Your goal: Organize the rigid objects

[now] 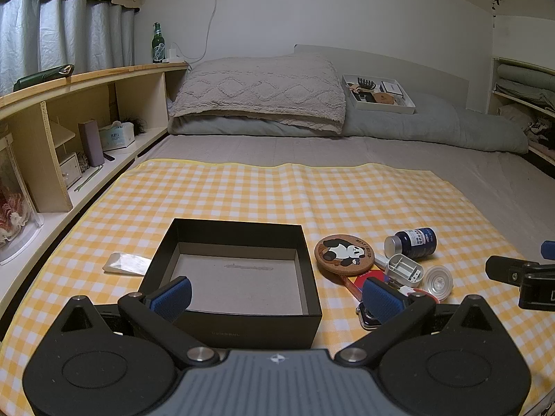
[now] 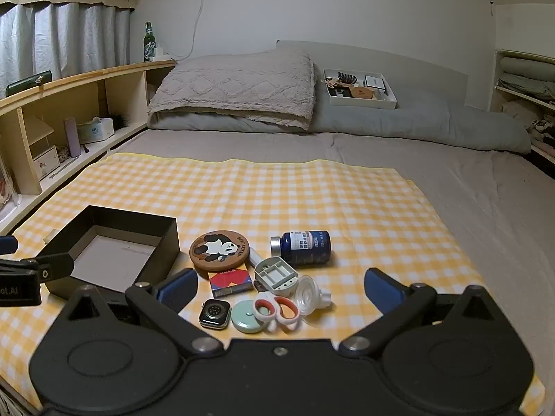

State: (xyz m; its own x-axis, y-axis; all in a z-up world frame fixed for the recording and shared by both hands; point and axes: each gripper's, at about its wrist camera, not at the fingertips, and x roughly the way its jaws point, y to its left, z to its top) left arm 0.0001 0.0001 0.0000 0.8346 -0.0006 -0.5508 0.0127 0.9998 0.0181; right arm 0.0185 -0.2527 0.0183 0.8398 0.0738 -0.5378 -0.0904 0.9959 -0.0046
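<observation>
Between the blue ribbed pads of the left tool [image 1: 275,298], spread wide and gripping nothing, sits a black box [image 1: 239,277] of stiff card, square, with matte walls and a bare grey floor. Beside its far left corner lies a flat, shiny clear packet [image 1: 126,264].

Over on the right, the right tool [image 2: 281,289] is likewise fully parted and empty, hovering above a loose cluster of hard things on the yellow-and-white checked cloth [image 2: 312,190]. Nearest its body lie a square smartwatch [image 2: 215,313] face down with no strap, a round mint-green tape measure [image 2: 247,317], and small scissors [image 2: 277,310] with white and orange-red loop handles resting partly on the tape measure. Just right of the scissors is a clear ribbed plastic cap [image 2: 310,294]. Behind these sit a flat red-and-blue box [image 2: 231,280] and a grey plastic housing [image 2: 276,275] with open moulded compartments, touching the cap. Farther out, a round cork coaster [image 2: 219,250] printed with a panda overlaps the small box's far edge, close to the black box's right wall. A dark blue bottle [image 2: 301,248] with a silver cap lies on its side, just beyond the housing.

All of this rests on the cloth, spread smooth over a grey bed [image 2: 485,190]. At the head lie a knobbly beige pillow [image 2: 236,86] and a white tray [image 2: 360,92]; a wooden shelf [image 2: 86,79] along the left carries a green glass bottle [image 2: 149,43].
</observation>
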